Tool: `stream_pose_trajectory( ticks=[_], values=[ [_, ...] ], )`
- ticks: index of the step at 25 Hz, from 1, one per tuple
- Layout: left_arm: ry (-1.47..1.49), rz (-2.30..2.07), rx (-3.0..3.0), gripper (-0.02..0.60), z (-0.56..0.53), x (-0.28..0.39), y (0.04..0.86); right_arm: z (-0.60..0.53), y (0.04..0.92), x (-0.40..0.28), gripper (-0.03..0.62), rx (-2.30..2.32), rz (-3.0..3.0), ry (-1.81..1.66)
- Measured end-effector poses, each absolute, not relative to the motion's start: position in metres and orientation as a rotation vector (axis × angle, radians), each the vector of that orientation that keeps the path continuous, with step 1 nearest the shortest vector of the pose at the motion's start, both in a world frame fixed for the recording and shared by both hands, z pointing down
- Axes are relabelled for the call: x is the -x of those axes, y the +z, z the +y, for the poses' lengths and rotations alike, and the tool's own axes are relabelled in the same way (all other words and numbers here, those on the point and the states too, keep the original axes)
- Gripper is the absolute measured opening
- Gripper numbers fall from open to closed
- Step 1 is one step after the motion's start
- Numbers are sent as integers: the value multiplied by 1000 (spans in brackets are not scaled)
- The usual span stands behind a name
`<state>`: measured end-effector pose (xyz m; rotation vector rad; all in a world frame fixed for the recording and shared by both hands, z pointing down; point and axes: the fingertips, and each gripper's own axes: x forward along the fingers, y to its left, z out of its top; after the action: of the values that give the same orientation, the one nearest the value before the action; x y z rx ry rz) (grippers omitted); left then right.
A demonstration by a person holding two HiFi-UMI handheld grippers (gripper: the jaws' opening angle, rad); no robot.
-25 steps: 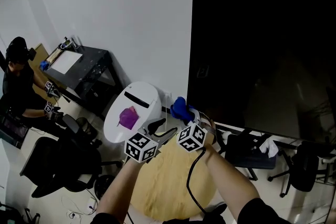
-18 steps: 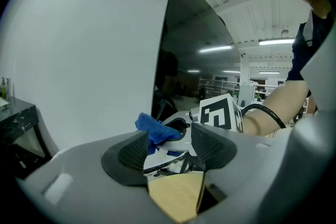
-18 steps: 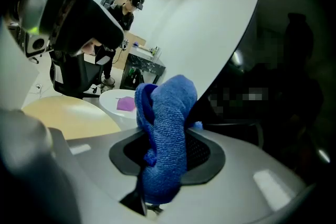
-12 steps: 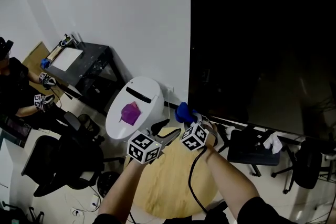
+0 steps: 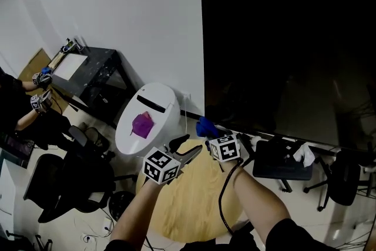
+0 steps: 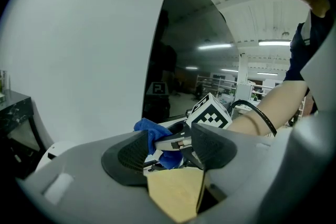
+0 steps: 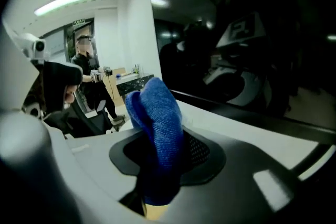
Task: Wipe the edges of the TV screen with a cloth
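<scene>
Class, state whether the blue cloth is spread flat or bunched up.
Bunched up: the blue cloth stands folded over, clamped in the right gripper.

The cloth (image 7: 157, 123) is nubbly fabric, the TV screen (image 5: 282, 38) glossy, the table (image 5: 188, 194) matt wood.

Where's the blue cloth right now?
The blue cloth is pinched in the right gripper, in the middle of the head view, right by the bottom left corner of the TV screen.
</scene>
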<state>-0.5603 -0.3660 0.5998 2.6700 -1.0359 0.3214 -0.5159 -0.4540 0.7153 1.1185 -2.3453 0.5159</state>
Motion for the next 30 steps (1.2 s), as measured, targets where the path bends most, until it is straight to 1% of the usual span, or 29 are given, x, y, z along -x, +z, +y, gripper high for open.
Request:
stream_pose_trajectory(
  ticks=[3,9,30],
  values=[
    [328,-1025,-2669,245,-364,556,603,-458,706,508,140,-1179,-2399,611],
    [338,-1005,-2669,245,-360,542,608,-458,703,485,140,-1252,-2418,659],
    [394,-852,-2712,245,-350,433,616,-443,704,344,140,-1405,-2371,562]
  ],
)
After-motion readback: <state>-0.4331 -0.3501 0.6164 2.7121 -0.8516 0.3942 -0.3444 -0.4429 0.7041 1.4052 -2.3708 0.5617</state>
